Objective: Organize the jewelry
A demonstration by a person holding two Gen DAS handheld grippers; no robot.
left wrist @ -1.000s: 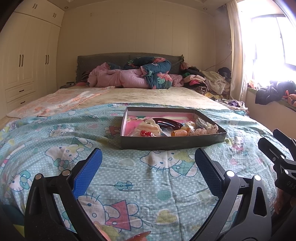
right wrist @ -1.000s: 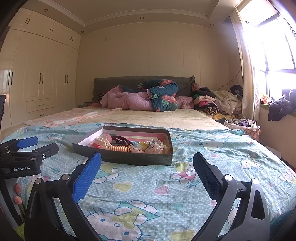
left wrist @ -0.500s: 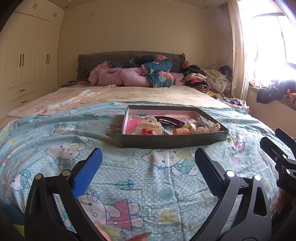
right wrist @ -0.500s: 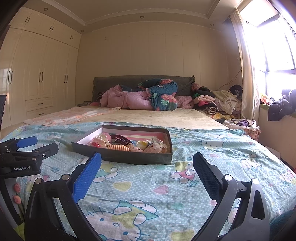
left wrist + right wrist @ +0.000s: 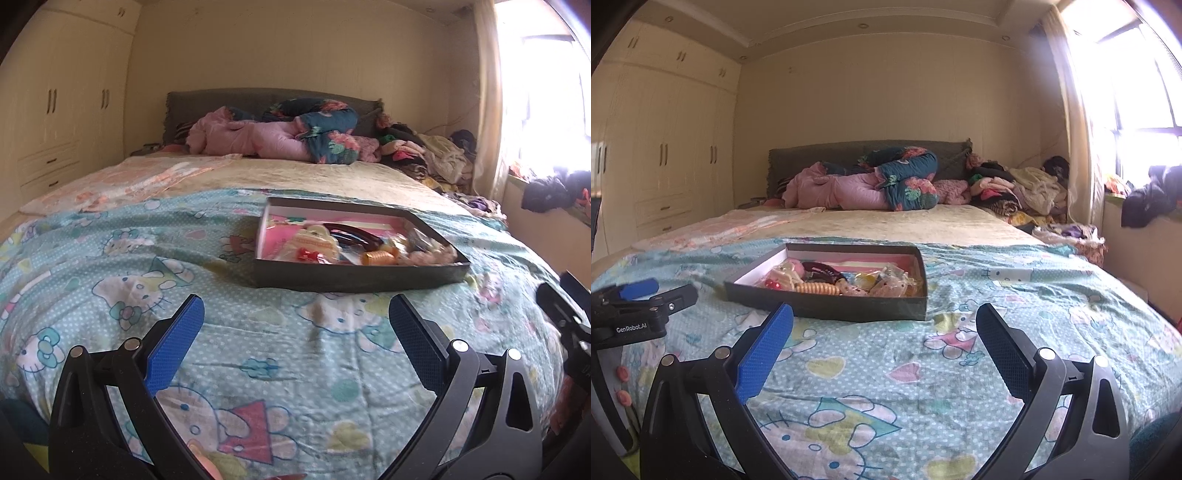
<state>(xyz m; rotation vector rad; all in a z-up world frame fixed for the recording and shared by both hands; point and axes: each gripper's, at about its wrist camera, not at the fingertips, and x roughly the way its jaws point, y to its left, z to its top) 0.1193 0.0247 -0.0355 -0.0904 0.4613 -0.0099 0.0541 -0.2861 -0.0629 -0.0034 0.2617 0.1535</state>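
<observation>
Ahead of both spread, empty claws: the tray (image 5: 354, 282), lengthwise across.
Left claw (image 5: 295, 332) nearer; right claw (image 5: 884, 341) further back.

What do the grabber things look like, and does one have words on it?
Both grabbers look alike. The left gripper and the right gripper each have a chunky black frame with silver rivets and two flat fingers lined with bumpy bright blue pads. Seen from the right camera, the left one has white letters reading "GenRobot.AI" on its black side.
</observation>
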